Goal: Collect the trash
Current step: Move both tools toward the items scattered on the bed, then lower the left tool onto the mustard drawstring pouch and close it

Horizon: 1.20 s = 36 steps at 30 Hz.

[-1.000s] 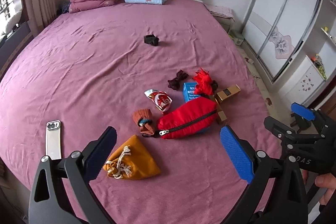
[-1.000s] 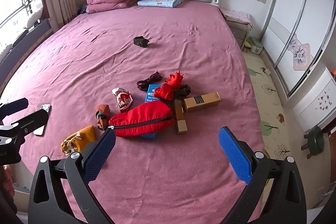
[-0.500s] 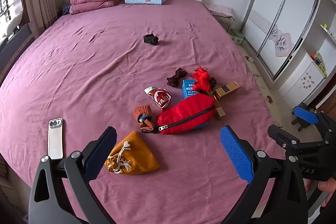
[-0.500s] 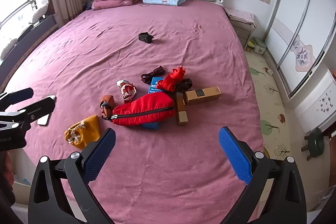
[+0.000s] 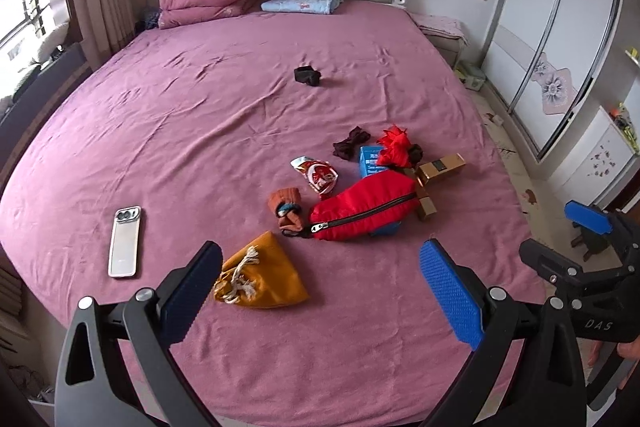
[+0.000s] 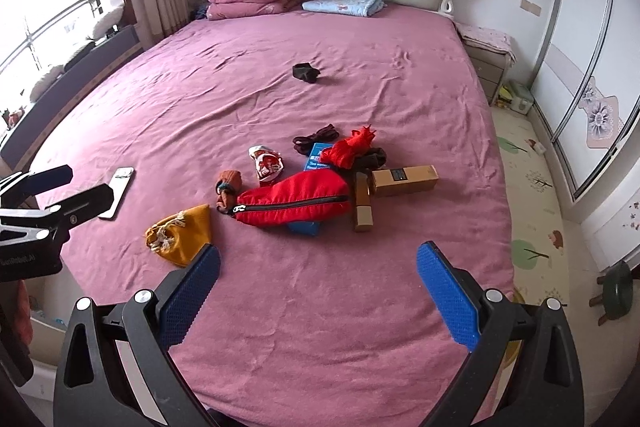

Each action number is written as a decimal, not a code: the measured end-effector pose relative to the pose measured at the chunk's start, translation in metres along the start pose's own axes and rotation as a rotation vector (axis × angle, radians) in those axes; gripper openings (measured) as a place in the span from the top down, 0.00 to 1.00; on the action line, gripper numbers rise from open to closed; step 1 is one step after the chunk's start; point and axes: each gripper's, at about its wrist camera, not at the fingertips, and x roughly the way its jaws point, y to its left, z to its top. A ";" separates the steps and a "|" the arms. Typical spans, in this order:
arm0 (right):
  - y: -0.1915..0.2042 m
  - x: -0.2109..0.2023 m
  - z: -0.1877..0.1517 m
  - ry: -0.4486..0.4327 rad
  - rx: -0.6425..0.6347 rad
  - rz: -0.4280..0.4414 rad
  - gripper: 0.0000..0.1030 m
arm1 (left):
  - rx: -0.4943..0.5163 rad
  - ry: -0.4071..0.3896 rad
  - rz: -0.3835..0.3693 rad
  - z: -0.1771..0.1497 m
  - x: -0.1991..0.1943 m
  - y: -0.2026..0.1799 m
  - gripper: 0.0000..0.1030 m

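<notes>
A crumpled red-and-white snack wrapper (image 5: 318, 173) (image 6: 267, 164) lies on the purple bed among a cluster of items: a red zip pouch (image 5: 362, 207) (image 6: 294, 200), gold boxes (image 5: 440, 166) (image 6: 404, 179), a blue box (image 5: 370, 159) and red cloth (image 6: 350, 147). A mustard drawstring bag (image 5: 260, 277) (image 6: 182, 239) lies nearer the bed's foot. My left gripper (image 5: 320, 283) hangs open above the bed's near edge, just past the bag. My right gripper (image 6: 318, 281) is open too, empty, short of the cluster. Each gripper shows at the other view's edge.
A phone (image 5: 125, 241) (image 6: 117, 191) lies at the left of the bed. A black sock (image 5: 307, 75) sits mid-bed, folded bedding (image 5: 208, 1) at the headboard. Wardrobe doors (image 5: 556, 39) and a play mat (image 6: 528, 195) are on the right, a stool (image 6: 616, 291) beside them.
Both grippers have drawn back and risen slightly, so the cluster sits farther away and more of the bed shows. Nothing on the bed moved; both stayed open.
</notes>
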 end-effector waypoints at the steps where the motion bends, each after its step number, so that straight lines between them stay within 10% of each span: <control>1: 0.001 0.000 0.000 -0.001 -0.002 0.003 0.08 | -0.006 -0.001 0.003 -0.002 -0.002 0.001 0.04; 36: 0.078 0.049 0.045 0.032 0.158 -0.118 0.08 | 0.150 0.201 -0.232 0.004 0.076 0.075 0.04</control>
